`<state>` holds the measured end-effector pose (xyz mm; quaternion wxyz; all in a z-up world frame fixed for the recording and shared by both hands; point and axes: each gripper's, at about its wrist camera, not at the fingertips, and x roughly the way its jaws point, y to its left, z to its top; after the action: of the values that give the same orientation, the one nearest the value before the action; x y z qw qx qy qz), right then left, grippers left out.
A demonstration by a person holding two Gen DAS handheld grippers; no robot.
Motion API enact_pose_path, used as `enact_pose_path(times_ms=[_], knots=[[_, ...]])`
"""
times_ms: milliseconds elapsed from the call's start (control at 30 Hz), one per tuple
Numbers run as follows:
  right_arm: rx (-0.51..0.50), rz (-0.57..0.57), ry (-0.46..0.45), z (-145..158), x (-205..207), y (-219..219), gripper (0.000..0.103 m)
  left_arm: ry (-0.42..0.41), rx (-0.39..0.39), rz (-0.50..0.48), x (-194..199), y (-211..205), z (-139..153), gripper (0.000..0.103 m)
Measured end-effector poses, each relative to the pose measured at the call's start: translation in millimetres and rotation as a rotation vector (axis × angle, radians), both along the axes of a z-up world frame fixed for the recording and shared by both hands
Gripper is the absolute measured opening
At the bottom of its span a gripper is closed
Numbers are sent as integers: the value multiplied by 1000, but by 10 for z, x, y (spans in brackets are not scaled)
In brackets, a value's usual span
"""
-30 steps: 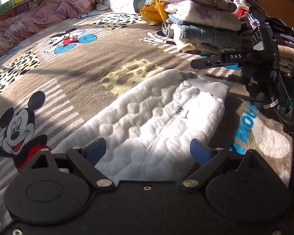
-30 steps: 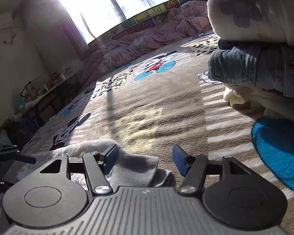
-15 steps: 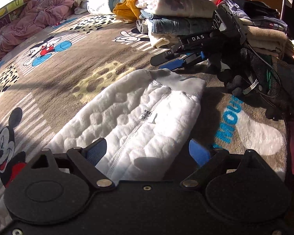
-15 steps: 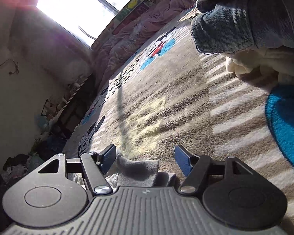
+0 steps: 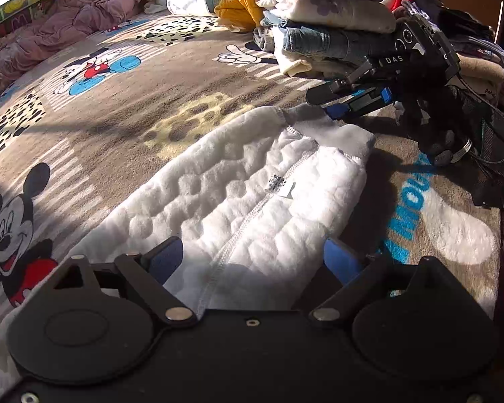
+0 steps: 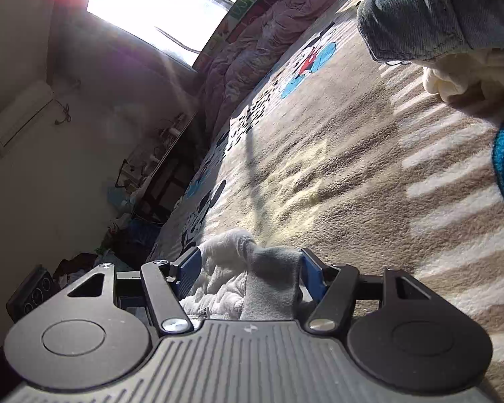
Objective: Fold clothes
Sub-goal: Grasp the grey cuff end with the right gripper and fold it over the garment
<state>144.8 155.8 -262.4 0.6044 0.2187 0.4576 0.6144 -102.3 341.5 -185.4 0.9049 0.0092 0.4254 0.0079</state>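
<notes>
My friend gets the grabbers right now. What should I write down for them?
Left gripper: open, over the near end of the white fleece garment, gripping nothing.
Right gripper: jaws closing around the garment's far grey hem, bunched between them; grip not confirmed.
Garment lies flat on the cartoon blanket, no fold made yet.
Folded pile sits behind.
Left: fold it, then stack it.

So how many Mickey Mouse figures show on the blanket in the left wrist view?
2: a big Mickey face at the left edge, and a smaller full Mickey farther back. Others may be hidden under the clothes.
</notes>
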Motion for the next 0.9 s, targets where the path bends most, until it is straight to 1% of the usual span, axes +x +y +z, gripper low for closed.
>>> enact_pose_path(times_ms=[100, 200, 233, 267, 400, 500, 667, 733, 867, 900], knots=[[0, 30, 10, -2, -62, -41, 62, 8, 5, 1, -18, -1, -27, 93], [13, 43, -14, 60, -152, -123, 49, 17, 16, 1, -17, -11, -54, 93], [18, 39, -23, 81, -176, -153, 38, 20, 20, 1, -16, -14, -63, 93], [22, 28, -25, 92, -192, -191, 33, 22, 24, -2, -16, -18, -65, 93], [38, -37, -12, 109, -233, -362, 23, 26, 33, -7, -21, -23, -54, 93], [37, -82, -8, 111, -259, -465, 21, 24, 39, -8, -26, -33, -47, 93], [-53, -118, -39, 32, -277, -455, 21, 13, 46, -12, 0, -70, -11, 93], [-65, -127, -61, 24, -293, -435, 21, -14, 49, -8, 54, -86, 54, 93], [-74, -144, -108, 20, -329, -388, 21, -82, 33, 23, 321, -94, 252, 93], [-67, -147, -110, 25, -327, -391, 20, -94, 29, 21, 417, -110, 294, 93]])
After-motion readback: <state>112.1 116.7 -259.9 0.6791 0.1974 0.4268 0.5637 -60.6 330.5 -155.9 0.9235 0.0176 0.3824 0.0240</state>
